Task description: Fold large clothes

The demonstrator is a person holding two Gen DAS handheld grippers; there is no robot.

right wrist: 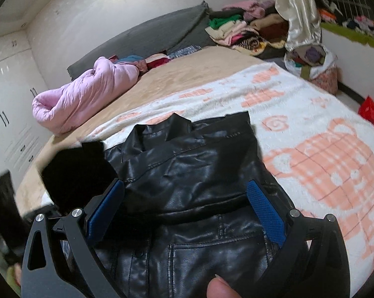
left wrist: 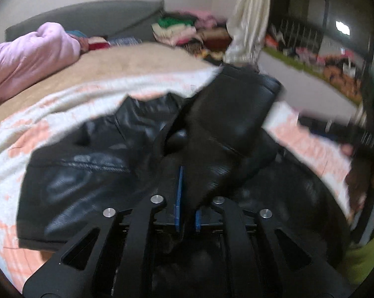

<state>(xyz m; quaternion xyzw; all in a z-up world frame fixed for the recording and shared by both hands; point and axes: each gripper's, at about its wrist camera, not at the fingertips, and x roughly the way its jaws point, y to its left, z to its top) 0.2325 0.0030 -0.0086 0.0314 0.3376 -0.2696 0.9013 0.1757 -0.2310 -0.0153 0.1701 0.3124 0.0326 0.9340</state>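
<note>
A black leather jacket [right wrist: 187, 173] lies on a white blanket with pink patterns [right wrist: 323, 161] spread over the bed. In the left wrist view my left gripper [left wrist: 187, 193] is shut on a fold of the jacket's sleeve [left wrist: 226, 114], which is lifted and stretches away to the upper right. The rest of the jacket [left wrist: 82, 173] lies below it. In the right wrist view my right gripper [right wrist: 187, 198] is open, its blue pads [right wrist: 264, 206] standing either side of the jacket just above it, holding nothing.
A pink quilt [right wrist: 87, 92] is bundled at the bed's left. Piles of folded clothes [right wrist: 236, 29] and a cream curtain [right wrist: 298, 7] stand at the far right. A bag of clothes [right wrist: 313, 62] sits beside the bed. White cupboards [right wrist: 8, 104] are on the left.
</note>
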